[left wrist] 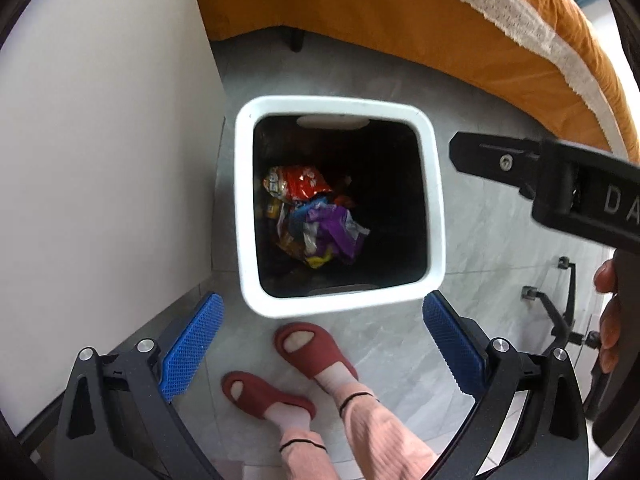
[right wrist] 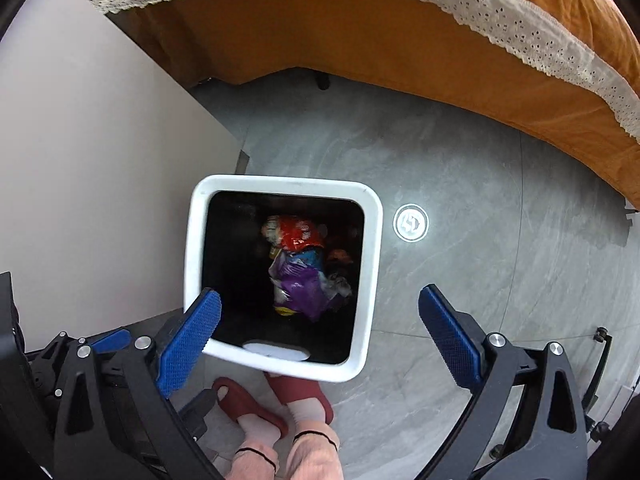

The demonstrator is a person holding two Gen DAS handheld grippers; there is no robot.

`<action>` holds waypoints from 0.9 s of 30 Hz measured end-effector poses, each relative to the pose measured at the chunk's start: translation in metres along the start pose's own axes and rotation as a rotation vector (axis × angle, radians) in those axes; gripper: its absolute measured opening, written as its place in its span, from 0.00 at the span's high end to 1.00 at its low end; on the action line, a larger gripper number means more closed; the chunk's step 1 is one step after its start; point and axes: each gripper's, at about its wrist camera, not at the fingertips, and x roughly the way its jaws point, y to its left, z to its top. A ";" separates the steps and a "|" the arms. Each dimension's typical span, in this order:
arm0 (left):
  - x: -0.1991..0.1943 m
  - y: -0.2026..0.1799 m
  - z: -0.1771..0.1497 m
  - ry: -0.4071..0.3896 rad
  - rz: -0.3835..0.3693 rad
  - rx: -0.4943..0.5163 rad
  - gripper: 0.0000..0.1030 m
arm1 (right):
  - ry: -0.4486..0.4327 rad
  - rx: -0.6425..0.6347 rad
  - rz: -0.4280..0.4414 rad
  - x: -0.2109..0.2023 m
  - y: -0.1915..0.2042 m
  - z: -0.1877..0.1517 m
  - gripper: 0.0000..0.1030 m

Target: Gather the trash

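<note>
A white-rimmed trash bin (left wrist: 434,200) stands on the grey floor, seen from above. Crumpled snack wrappers (left wrist: 316,220), red, purple and yellow, lie at its dark bottom. My left gripper (left wrist: 320,344) is open and empty above the bin's near edge. In the right wrist view the same bin (right wrist: 372,280) holds the wrappers (right wrist: 300,272), and my right gripper (right wrist: 320,344) is open and empty above its near rim. The right gripper's black body (left wrist: 560,184) shows at the right of the left wrist view.
A white cabinet side (left wrist: 100,160) stands left of the bin. A bed with an orange cover and white lace trim (right wrist: 440,60) runs along the back. The person's feet in red slippers (left wrist: 308,348) stand by the bin. A round floor socket (right wrist: 411,223) lies right of it.
</note>
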 end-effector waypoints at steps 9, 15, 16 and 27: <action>-0.082 -0.017 -0.011 -0.055 -0.010 -0.003 0.05 | -0.024 0.007 0.028 -0.068 0.012 -0.007 0.04; -0.162 -0.041 -0.020 -0.115 -0.047 0.009 0.05 | -0.102 -0.007 0.034 -0.157 0.010 -0.012 0.04; -0.178 -0.045 -0.021 -0.135 -0.056 0.019 0.05 | -0.127 -0.004 0.041 -0.179 0.010 -0.013 0.04; -0.365 -0.065 -0.042 -0.443 -0.136 -0.005 0.05 | -0.426 -0.090 0.100 -0.352 0.042 -0.010 0.04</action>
